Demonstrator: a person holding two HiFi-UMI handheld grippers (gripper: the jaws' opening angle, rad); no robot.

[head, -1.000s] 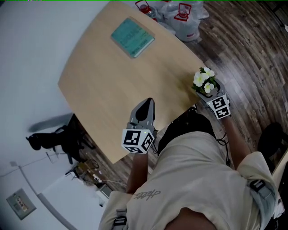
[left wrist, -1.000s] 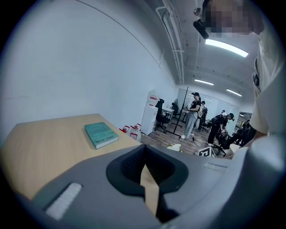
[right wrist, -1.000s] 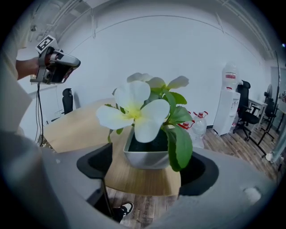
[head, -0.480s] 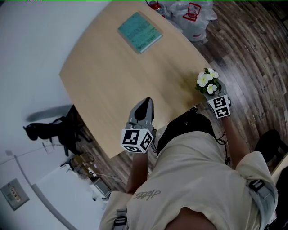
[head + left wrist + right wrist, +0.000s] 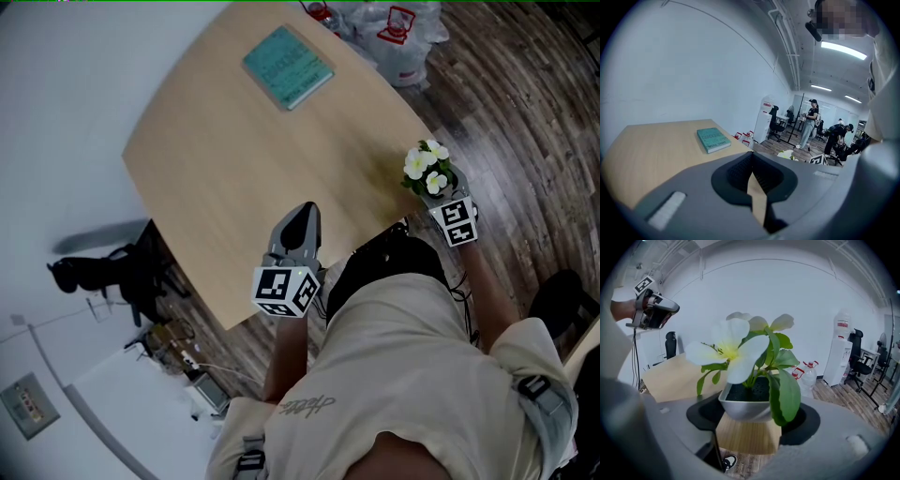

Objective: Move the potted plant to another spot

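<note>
Checking in on the plant move: it's only just getting going, as far as I can judge. The potted plant (image 5: 427, 171) sits at the near right corner of the table (image 5: 225, 159), right by the edge, with the wood floor (image 5: 525, 112) just past it. My right gripper (image 5: 438, 199) has just been closing its jaws. In the right gripper view the little silver pot is between them with the pads against its sides, so I'm calling that a grip on the plant. I can't tell whether the pot has come off the tabletop yet; the bottom looks like it's on or barely above the corner.

My left gripper (image 5: 303, 216) hangs over the near edge of the table, well apart from the plant, with its jaws together and nothing between them.

So the grab is done, and the lift, carry and set-down are all left to do. There's loads of bare table to aim for. The only other thing on it is a teal book (image 5: 287, 66) at the far end.
</note>
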